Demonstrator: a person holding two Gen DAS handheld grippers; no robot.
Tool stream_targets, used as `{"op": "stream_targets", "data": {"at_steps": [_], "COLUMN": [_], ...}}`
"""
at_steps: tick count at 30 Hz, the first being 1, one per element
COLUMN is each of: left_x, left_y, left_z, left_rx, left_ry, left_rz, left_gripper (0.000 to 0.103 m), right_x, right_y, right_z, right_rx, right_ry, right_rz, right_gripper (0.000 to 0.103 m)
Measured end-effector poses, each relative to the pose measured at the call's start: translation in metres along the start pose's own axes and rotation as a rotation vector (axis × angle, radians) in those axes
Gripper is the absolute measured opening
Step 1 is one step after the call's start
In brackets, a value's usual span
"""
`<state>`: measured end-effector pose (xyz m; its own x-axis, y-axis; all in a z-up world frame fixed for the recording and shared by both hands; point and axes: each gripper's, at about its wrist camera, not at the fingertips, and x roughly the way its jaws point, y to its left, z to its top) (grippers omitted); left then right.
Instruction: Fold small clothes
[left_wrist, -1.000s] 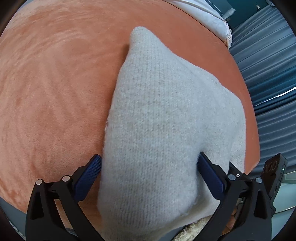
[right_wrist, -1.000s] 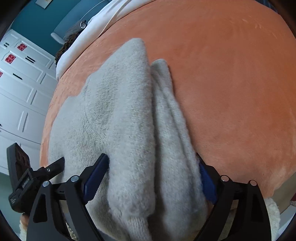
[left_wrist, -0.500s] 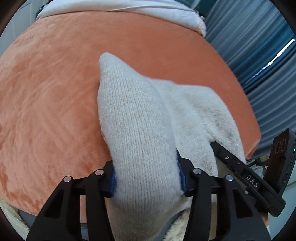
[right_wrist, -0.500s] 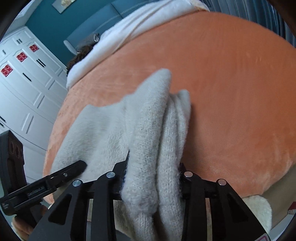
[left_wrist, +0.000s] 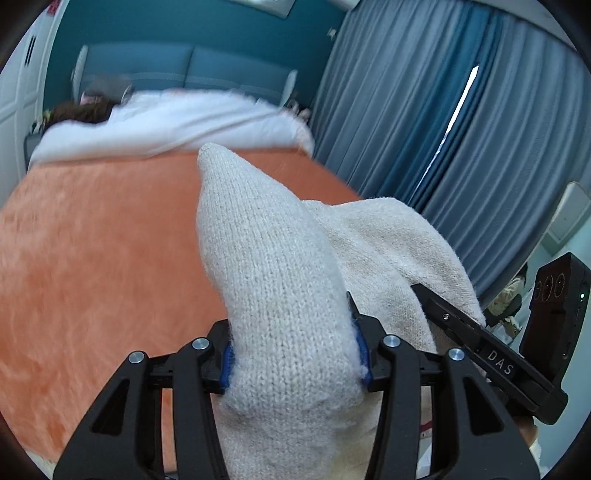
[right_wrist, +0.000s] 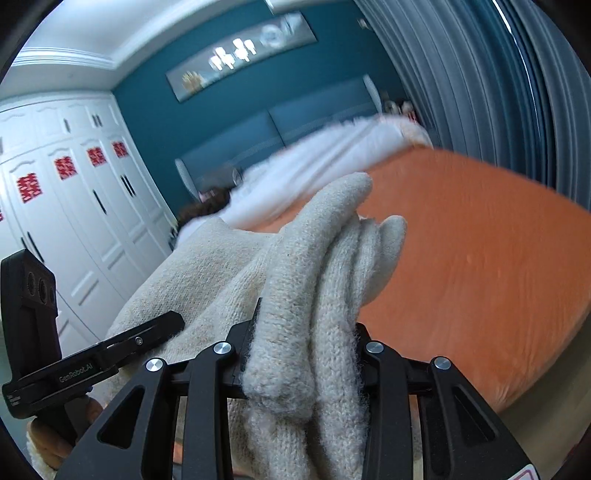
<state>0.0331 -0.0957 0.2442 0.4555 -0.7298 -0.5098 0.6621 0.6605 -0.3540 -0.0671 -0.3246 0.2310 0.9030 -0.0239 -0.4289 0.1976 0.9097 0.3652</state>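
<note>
Orange blanket (left_wrist: 92, 266) under everything, w/ my two claws up close: left gripper (left_wrist: 293, 356) is clamped tight on a bunched fold of the cream knit garment (left_wrist: 266, 280), right gripper (right_wrist: 304, 352) likewise pinched on another bunch of it (right_wrist: 295, 280). Knit sags between them, raised above the blanket. Farther back: white bedding (left_wrist: 166, 122), teal headboard (left_wrist: 184, 70), grey-blue curtains (left_wrist: 424, 110), white wardrobe (right_wrist: 74, 206).

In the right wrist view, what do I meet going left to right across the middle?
White wardrobe → left gripper → cream knit → orange blanket → grey curtain.
</note>
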Motion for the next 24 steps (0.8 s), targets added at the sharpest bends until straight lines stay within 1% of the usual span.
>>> {"op": "stream_targets", "data": {"at_steps": [3, 6, 8, 11, 13, 14, 16, 17, 18, 19, 20, 21, 22, 23, 24], "left_x": [-0.045, -0.093, -0.124, -0.159, -0.172, -0.175, -0.171, -0.160, -0.154, -0.141, -0.118, -0.107, -0.088, -0.072, -0.062], "left_y": [-0.009, -0.010, -0.007, 0.008, 0.023, 0.034, 0.056, 0.075, 0.090, 0.112, 0.141, 0.163, 0.191, 0.213, 0.236], "left_z": [0.023, 0.043, 0.057, 0.069, 0.075, 0.076, 0.074, 0.070, 0.061, 0.051, 0.033, 0.015, -0.010, -0.035, -0.068], "left_rx": [0.056, 0.099, 0.125, 0.139, 0.134, 0.123, 0.100, 0.074, 0.050, 0.014, -0.042, -0.092, -0.155, -0.204, -0.268], "left_ry": [-0.114, -0.224, -0.295, -0.365, -0.385, -0.385, -0.371, -0.343, -0.310, -0.264, -0.211, -0.171, -0.100, -0.028, 0.040], "left_rz": [-0.034, -0.056, -0.061, -0.048, -0.028, -0.014, 0.020, 0.045, 0.066, 0.087, 0.112, 0.146, 0.177, 0.190, 0.225], "left_gripper": [0.046, 0.047, 0.047, 0.047, 0.048, 0.048, 0.051, 0.055, 0.063, 0.069, 0.078, 0.079, 0.079, 0.079, 0.079], "right_x": [-0.030, -0.063, -0.080, -0.088, -0.083, -0.074, -0.045, -0.027, -0.004, 0.023, 0.050, 0.083, 0.111, 0.133, 0.149], "right_y": [0.028, 0.063, 0.083, 0.114, 0.130, 0.137, 0.144, 0.144, 0.143, 0.140, 0.134, 0.122, 0.109, 0.094, 0.078], "right_z": [0.027, 0.052, 0.063, 0.077, 0.081, 0.083, 0.080, 0.074, 0.064, 0.048, 0.027, -0.002, -0.033, -0.064, -0.099], "right_rx": [-0.053, -0.125, -0.163, -0.204, -0.210, -0.208, -0.186, -0.168, -0.152, -0.144, -0.134, -0.124, -0.116, -0.100, -0.085], "right_ry": [-0.114, -0.230, -0.286, -0.334, -0.338, -0.326, -0.266, -0.221, -0.157, -0.087, -0.021, 0.067, 0.160, 0.244, 0.329], "right_rz": [0.047, 0.109, 0.148, 0.205, 0.241, 0.256, 0.274, 0.278, 0.284, 0.279, 0.256, 0.215, 0.151, 0.080, 0.015], "right_gripper": [0.032, 0.032, 0.032, 0.033, 0.033, 0.034, 0.035, 0.040, 0.044, 0.047, 0.052, 0.054, 0.055, 0.055, 0.054]}}
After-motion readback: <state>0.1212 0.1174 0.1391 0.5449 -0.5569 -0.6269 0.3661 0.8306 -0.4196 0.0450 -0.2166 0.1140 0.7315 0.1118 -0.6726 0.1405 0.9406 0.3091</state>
